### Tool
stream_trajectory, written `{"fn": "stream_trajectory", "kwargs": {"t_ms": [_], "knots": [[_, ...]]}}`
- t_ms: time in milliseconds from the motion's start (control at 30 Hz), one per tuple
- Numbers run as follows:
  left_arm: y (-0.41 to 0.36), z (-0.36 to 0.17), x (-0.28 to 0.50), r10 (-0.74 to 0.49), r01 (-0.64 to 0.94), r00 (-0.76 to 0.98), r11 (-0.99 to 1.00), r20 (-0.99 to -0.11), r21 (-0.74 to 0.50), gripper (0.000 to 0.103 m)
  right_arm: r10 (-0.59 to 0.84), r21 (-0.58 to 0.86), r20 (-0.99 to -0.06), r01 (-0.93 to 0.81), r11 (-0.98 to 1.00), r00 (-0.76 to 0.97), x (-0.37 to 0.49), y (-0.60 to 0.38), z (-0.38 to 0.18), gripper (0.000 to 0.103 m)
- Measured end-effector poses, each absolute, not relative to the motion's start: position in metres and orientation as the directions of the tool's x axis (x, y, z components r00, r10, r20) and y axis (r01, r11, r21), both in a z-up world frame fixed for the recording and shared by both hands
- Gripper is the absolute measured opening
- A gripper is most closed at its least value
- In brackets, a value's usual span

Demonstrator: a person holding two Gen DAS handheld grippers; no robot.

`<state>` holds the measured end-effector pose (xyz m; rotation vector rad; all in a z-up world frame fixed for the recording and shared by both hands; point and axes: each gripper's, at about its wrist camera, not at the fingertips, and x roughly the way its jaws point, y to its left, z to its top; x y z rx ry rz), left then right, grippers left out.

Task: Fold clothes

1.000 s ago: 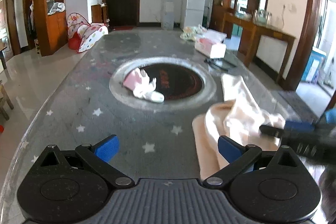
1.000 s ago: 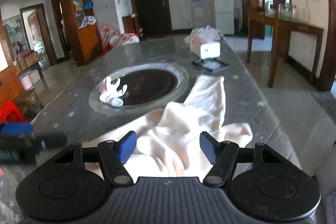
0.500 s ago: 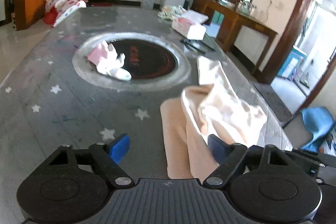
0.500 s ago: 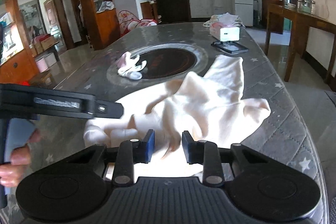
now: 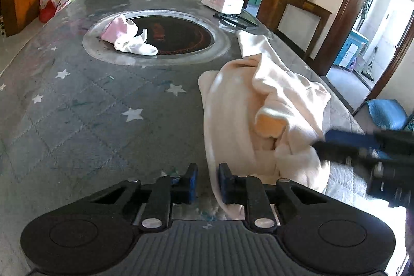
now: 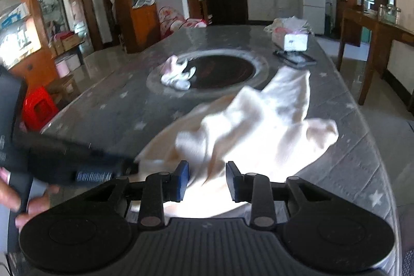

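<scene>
A cream garment point(image 5: 258, 95) lies crumpled on the right side of the grey star-patterned table point(image 5: 77, 107). My left gripper point(image 5: 208, 183) is low at its near left edge with the jaws closing. The cloth's hem runs between them along the right pad, and a gap shows at the left pad. My right gripper point(image 6: 207, 183) has a bunched fold of the garment point(image 6: 258, 126) filling the space between its pads while the jaws open slightly. In the left wrist view the right gripper point(image 5: 320, 144) reaches in from the right onto the cloth. In the right wrist view the left gripper point(image 6: 129, 167) comes in blurred from the left.
A small pink and white garment point(image 5: 126, 38) lies on the rim of the round dark inset point(image 5: 181, 35) at mid-table. A tissue box point(image 5: 223, 0) and a flat dark tray point(image 5: 236, 18) sit at the far right. A hand point(image 6: 10, 198) holds the left gripper. The table's right edge is close to the cloth.
The left gripper sank and tipped down to the garment's near edge, and its jaws went from wide to narrow. The right jaws closed onto a fold, then spread a little. The cloth bunched up.
</scene>
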<state>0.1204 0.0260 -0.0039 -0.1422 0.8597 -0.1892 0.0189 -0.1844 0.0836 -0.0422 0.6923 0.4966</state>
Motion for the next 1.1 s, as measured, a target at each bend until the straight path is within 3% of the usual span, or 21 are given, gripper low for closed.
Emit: {"fn": "stream_trajectory", "kwargs": {"t_ms": [233,300,333,400,533,600,633,667,767,933,1100], "knots": [[0.024,-0.004,0.119,-0.223,0.107,0.641,0.974,-0.734,-0.202,0.021,0.428,0.128,-0.611,-0.45,0.884,0.666,0.058,-0.168,0.095,0.044],[0.026,-0.002,0.12,-0.221,0.093,0.642,0.973,-0.734,-0.212,0.029,0.424,0.136,-0.628,-0.444,0.886,0.653,0.069,-0.161,0.09,0.044],[0.028,-0.001,0.122,-0.225,0.085,0.642,0.971,-0.733,-0.224,0.039,0.422,0.141,-0.637,-0.441,0.886,0.645,0.075,-0.158,0.086,0.043],[0.033,0.0,0.125,-0.236,0.07,0.643,0.965,-0.728,-0.251,0.046,0.418,0.152,-0.662,-0.435,0.888,0.622,0.083,-0.153,0.077,0.043],[0.038,-0.001,0.134,-0.272,0.063,0.628,0.952,-0.729,-0.3,0.05,0.407,0.159,-0.692,-0.423,0.892,0.597,0.084,-0.154,0.063,0.015],[0.036,-0.003,0.136,-0.279,0.083,0.628,0.952,-0.727,-0.294,0.047,0.408,0.161,-0.683,-0.419,0.893,0.607,0.077,-0.162,0.063,0.009],[0.034,-0.003,0.137,-0.279,0.094,0.629,0.954,-0.726,-0.286,0.039,0.405,0.159,-0.675,-0.414,0.896,0.617,0.073,-0.166,0.064,0.008],[0.034,-0.004,0.137,-0.289,0.101,0.626,0.951,-0.724,-0.293,0.021,0.399,0.154,-0.663,-0.406,0.901,0.634,0.068,-0.172,0.067,0.008],[0.036,-0.003,0.133,-0.31,0.107,0.639,0.942,-0.704,-0.318,0.008,0.386,0.151,-0.622,-0.38,0.913,0.681,0.051,-0.192,0.076,0.007],[0.043,0.012,0.116,-0.281,0.109,0.7,0.95,-0.657,-0.292,0.003,0.367,0.157,-0.565,-0.34,0.927,0.739,0.012,-0.232,0.094,0.007],[0.049,0.02,0.096,-0.26,0.109,0.727,0.957,-0.636,-0.267,0.002,0.362,0.154,-0.578,-0.337,0.929,0.732,-0.032,-0.258,0.095,0.007]]}}
